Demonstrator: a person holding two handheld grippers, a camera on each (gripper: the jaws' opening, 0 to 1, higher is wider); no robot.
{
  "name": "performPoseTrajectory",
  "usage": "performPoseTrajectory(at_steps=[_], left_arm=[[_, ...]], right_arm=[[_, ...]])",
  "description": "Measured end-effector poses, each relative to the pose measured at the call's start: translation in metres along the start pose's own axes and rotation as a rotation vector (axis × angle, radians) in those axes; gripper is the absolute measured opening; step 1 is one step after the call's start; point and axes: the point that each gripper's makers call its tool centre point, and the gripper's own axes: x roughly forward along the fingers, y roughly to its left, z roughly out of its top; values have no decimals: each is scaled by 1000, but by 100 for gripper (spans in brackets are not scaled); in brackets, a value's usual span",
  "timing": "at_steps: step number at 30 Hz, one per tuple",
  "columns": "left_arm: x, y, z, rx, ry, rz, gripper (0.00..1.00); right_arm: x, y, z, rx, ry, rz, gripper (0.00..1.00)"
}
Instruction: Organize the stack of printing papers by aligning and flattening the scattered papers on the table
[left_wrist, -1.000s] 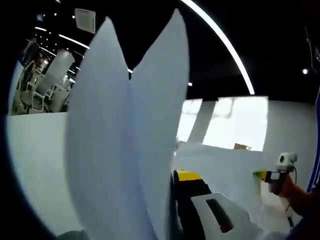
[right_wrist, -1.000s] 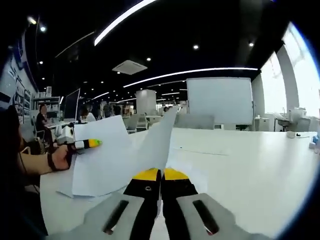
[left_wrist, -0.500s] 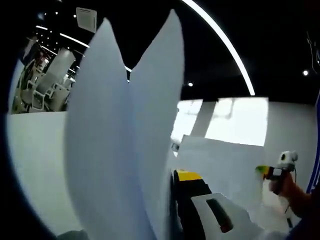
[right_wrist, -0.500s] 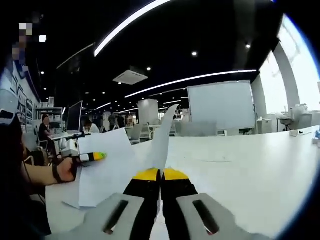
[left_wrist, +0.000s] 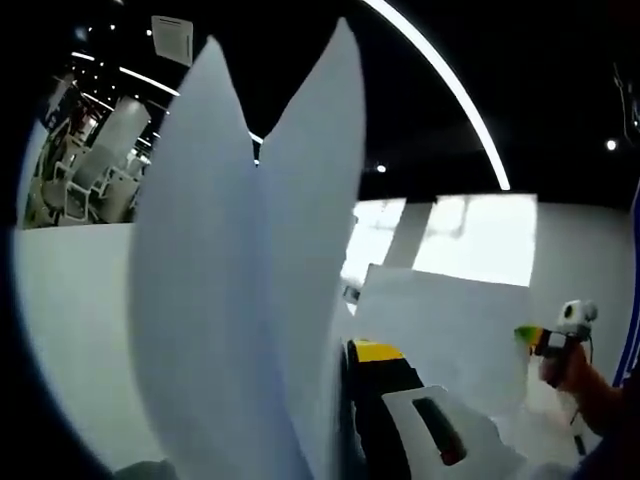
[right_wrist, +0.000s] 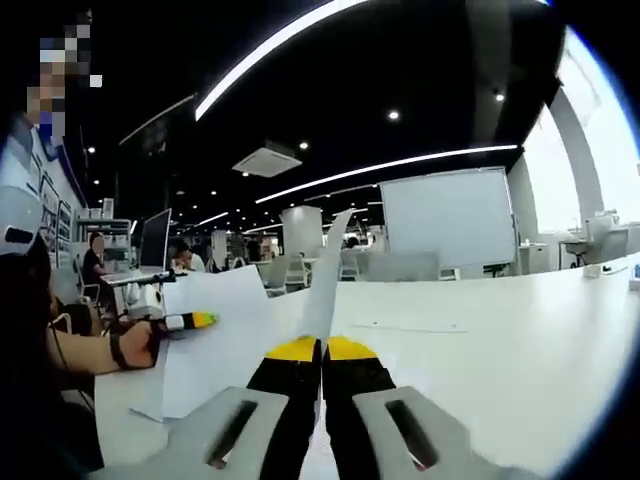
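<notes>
Right gripper (right_wrist: 322, 350): jaws closed together, pinching the near edge of the papers (right_wrist: 225, 335); the sheets rise edge-on from between the yellow tips.
Left gripper (left_wrist: 345, 350): one yellow-tipped jaw shows beside the sheets and the other is hidden behind them; it looks clamped on the papers (left_wrist: 245, 300), but I cannot tell for sure.
Left gripper, far side: in the right gripper view it sits at the papers' left edge (right_wrist: 190, 321), held in the person's hand (right_wrist: 135, 343).
Right gripper, far side: in the left gripper view it sits at the sheet's right edge (left_wrist: 530, 338).
Papers: held up off the table (right_wrist: 500, 340), standing roughly upright between the two grippers; in the left gripper view two sheets fan apart at the top.
Done: the sheets look gathered into one bundle and lifted.
Left: by my reading, edges are not yet flush; tapping the bundle square and laying it flat remain.
</notes>
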Motion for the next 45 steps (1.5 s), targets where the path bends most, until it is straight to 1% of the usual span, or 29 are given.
performPoseTrajectory(at_steps=[12, 25, 41, 45], left_arm=[[0, 0, 0, -6, -1, -1, 9], [-1, -1, 1, -10, -1, -3, 9], [-2, -3, 1, -17, -2, -5, 9], [-2, -3, 1, -18, -2, -5, 9]], right_arm=[[2, 6, 2, -6, -3, 21, 0], [2, 11, 11, -22, -16, 33, 0], [1, 17, 25, -44, -44, 39, 0], [2, 17, 26, -43, -48, 42, 0]])
